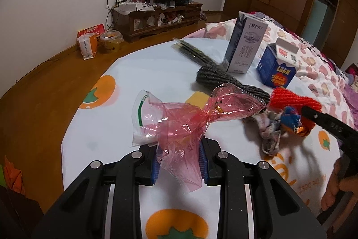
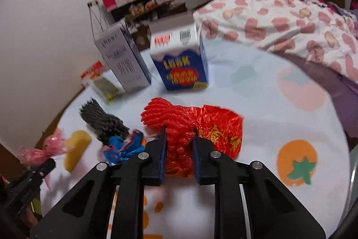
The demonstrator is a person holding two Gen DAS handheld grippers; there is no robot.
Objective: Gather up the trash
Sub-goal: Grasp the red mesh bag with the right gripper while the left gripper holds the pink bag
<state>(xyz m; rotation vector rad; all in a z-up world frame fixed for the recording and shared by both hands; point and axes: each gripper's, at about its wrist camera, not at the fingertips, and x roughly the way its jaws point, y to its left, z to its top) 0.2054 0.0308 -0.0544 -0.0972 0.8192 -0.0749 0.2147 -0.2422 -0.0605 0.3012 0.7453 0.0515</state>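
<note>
My left gripper is shut on a crumpled pink plastic bag and holds it over the round table. My right gripper is shut on a red bundle of yarn and foil wrapper; it shows at the right of the left wrist view with blue scraps. A grey yarn skein lies mid-table. A tall milk carton and a blue carton stand at the far side.
A bed with a heart-pattern quilt borders the table's far right. A yellow sponge lies on the table. On the wooden floor stand a paper bag and a bin by a cluttered TV cabinet.
</note>
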